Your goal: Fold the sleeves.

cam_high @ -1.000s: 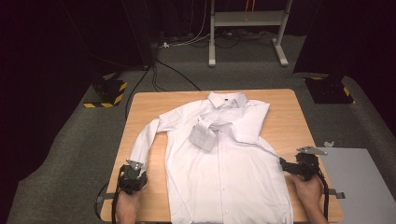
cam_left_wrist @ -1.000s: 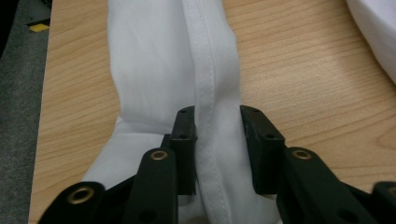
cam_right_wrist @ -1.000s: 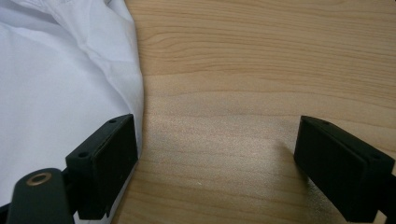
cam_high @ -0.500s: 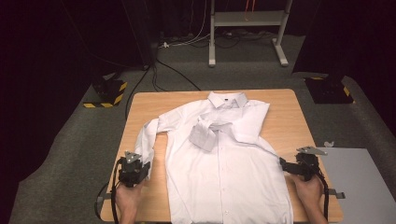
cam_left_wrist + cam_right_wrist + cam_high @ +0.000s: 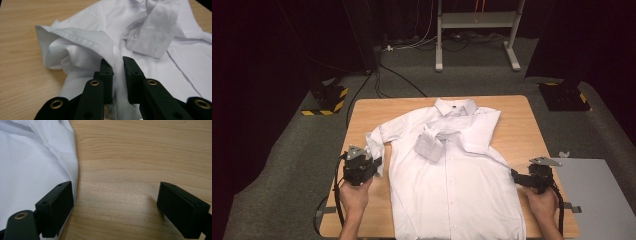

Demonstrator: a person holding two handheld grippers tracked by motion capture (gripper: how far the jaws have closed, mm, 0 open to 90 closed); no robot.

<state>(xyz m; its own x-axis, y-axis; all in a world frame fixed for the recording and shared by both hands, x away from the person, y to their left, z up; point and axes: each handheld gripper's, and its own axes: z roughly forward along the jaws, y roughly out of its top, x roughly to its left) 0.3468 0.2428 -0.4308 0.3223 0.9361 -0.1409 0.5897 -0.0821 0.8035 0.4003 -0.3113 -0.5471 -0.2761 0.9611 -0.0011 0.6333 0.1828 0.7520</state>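
Note:
A white button shirt [image 5: 452, 185] lies face up on the wooden table [image 5: 517, 130], collar at the far end. One sleeve is folded across the chest, its cuff [image 5: 430, 145] near the middle. My left gripper [image 5: 373, 164] is at the shirt's left side, lifted off the table. Its jaws have just been closing, and they are shut on the other sleeve [image 5: 82, 42], which hangs bunched from them [image 5: 118, 65]. My right gripper [image 5: 117, 207] rests low at the shirt's right edge [image 5: 72, 170] with its jaws wide open and bare wood between them. It is also visible from above [image 5: 518, 177].
A grey board [image 5: 594, 192] adjoins the table's right side. Behind the table stands a metal frame [image 5: 476, 20], with cables [image 5: 399, 75] on the carpet. Black bases with yellow stripes [image 5: 326, 97] sit on the floor at both far corners.
My left gripper has risen and moved away from the near edge, pulling the sleeve up into a bunch. The right gripper has stayed where it was.

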